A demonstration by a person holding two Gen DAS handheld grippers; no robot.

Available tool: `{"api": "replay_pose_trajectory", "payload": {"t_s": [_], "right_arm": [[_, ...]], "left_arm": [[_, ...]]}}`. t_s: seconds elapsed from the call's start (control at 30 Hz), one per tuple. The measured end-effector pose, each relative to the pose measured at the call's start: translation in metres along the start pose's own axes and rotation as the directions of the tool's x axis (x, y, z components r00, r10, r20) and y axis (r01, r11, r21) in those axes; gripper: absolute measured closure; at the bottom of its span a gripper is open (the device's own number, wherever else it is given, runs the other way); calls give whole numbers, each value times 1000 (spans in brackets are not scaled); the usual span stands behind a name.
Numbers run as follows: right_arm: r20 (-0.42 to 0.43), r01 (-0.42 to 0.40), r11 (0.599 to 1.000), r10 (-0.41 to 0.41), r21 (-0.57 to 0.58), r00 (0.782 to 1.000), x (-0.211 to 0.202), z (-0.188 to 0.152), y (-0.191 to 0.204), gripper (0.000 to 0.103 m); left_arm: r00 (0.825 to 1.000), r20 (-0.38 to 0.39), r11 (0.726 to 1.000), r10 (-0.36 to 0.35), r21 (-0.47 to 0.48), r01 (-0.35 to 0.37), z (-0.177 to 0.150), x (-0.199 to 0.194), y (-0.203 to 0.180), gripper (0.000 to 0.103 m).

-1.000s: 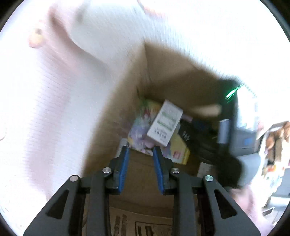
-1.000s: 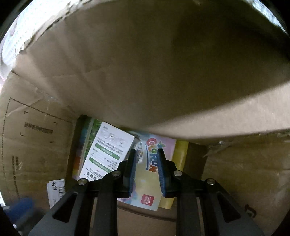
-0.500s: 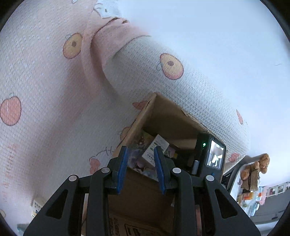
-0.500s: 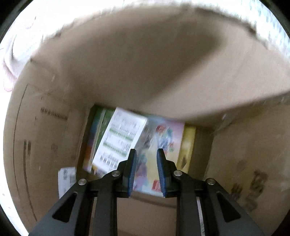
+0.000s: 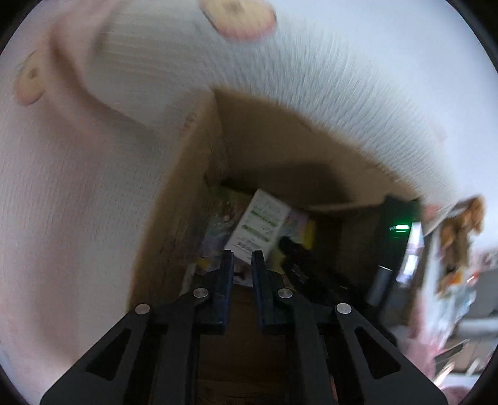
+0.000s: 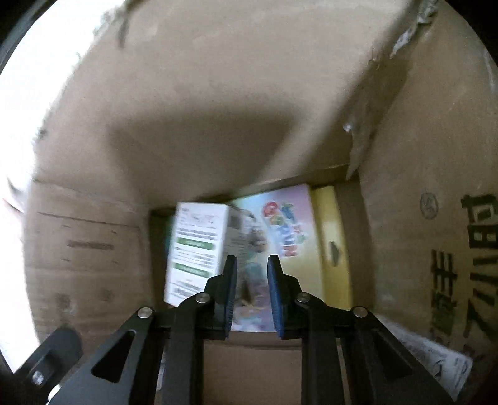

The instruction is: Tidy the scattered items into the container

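Jaws of the left gripper [image 5: 239, 256] have just narrowed, empty, above the box [image 5: 199, 174].

- We see a waffle-textured bedspread [image 5: 77, 199], pale with pink trim, filling most of the left wrist view.
- Orange round fruit prints [image 5: 238, 17] dot the bedspread, blurred.
- Above the bedspread, to the upper right, a plain pale wall [image 5: 404, 62] catches soft daylight.
- Right of the bedspread's far end, a brown plush toy [image 5: 463, 230] sits on a cluttered white shelf [image 5: 435, 268]; details there are too blurred to tell.
- In the right wrist view, overexposed white light [image 6: 18, 124] shows at the left edge.
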State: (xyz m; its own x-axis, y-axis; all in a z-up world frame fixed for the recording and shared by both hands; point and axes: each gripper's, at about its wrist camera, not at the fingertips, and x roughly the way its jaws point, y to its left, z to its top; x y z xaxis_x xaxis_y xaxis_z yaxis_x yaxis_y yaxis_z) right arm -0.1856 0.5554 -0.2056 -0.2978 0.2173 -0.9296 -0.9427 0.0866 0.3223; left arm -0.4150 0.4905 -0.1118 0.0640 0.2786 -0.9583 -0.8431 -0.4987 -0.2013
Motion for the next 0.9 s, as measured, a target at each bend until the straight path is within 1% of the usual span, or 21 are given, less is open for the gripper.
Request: {"api": "replay_pose_trajectory", "payload": {"t_s": [0.07,0.13,0.17,0.23,0.3,0.37,0.53,0.6,0.67,0.7,0.73,0.8,0.9], "right_arm": [[-49,-17,998,20,67,999,9,-1,-12,86],[-70,-34,996,39,77,997,16,-3,-15,86],[-68,-57,996,62,72,996,18,-5,-14,86],[-73,-73,994,79,80,994,24,-8,-15,86],[-36,-81,995,83,61,996,23,-9,-13,86],[-19,-85,995,86,51,996,24,-7,-12,86],[17,-137,989,136,62,990,27,-2,-14,86],[36,-204,977,202,67,979,32,1,-13,86],[22,-265,962,264,66,964,38,4,-9,86],[18,-270,960,270,68,963,40,6,-7,86],[39,-270,960,267,69,963,40,7,-7,86],[49,-282,955,279,87,959,42,11,-8,86],[35,-298,946,296,126,955,43,15,-13,86]], "left_arm": [[999,-32,999,19,37,-18,7,16,-5,90],[997,-70,999,-12,49,15,14,30,-9,90],[997,-81,999,-16,50,20,17,35,-9,90],[994,-108,998,18,57,-11,20,48,-10,90],[990,-133,995,51,89,-40,20,59,-15,90],[984,-150,990,96,114,-80,19,67,-20,90],[986,-139,994,91,76,-81,18,67,-19,90],[986,-124,992,116,70,-108,17,61,-21,90],[982,-90,983,169,81,-162,16,49,-24,90],[980,-75,980,182,90,-176,15,42,-26,90],[980,-63,979,187,94,-180,14,36,-26,90],[980,-38,976,195,103,-190,12,22,-26,90],[982,-43,980,183,92,-179,9,15,-23,90]]}}
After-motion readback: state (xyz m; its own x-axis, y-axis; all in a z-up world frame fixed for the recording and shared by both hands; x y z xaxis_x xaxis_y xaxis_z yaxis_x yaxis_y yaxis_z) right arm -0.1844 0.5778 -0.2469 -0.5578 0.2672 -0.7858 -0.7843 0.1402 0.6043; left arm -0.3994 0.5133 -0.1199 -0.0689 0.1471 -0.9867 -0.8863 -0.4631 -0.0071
